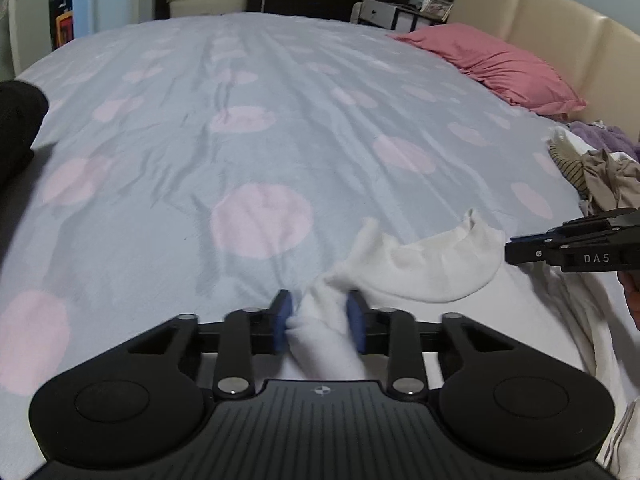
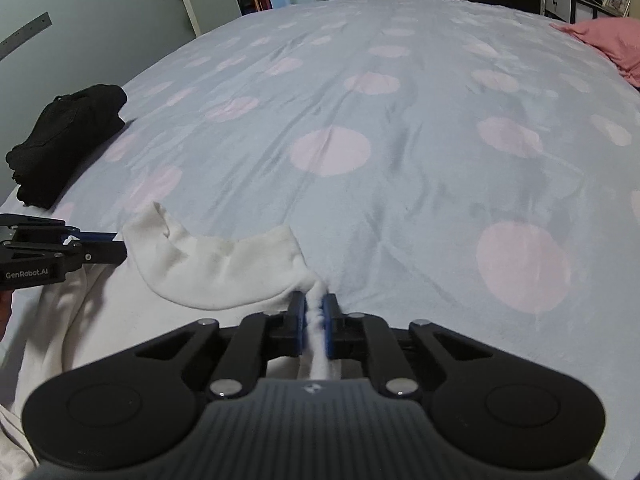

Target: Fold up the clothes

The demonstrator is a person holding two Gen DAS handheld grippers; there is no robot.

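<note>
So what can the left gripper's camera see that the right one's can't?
Only the left wrist view shows the beige headboard and the heap of unfolded clothes. Only the right wrist view shows the whole folded black garment and the door. Both share the spotted bedcover, the pink pillow, and the white garment with the left gripper and right gripper each shut on it.

The matte black plastic left claw [image 1: 320, 320] has blue pads, silver pivot screws, a ribbed grey housing and round discs at five and seven o'clock. The matching right claw [image 2: 314, 322] reads "DAS" sideways.
</note>
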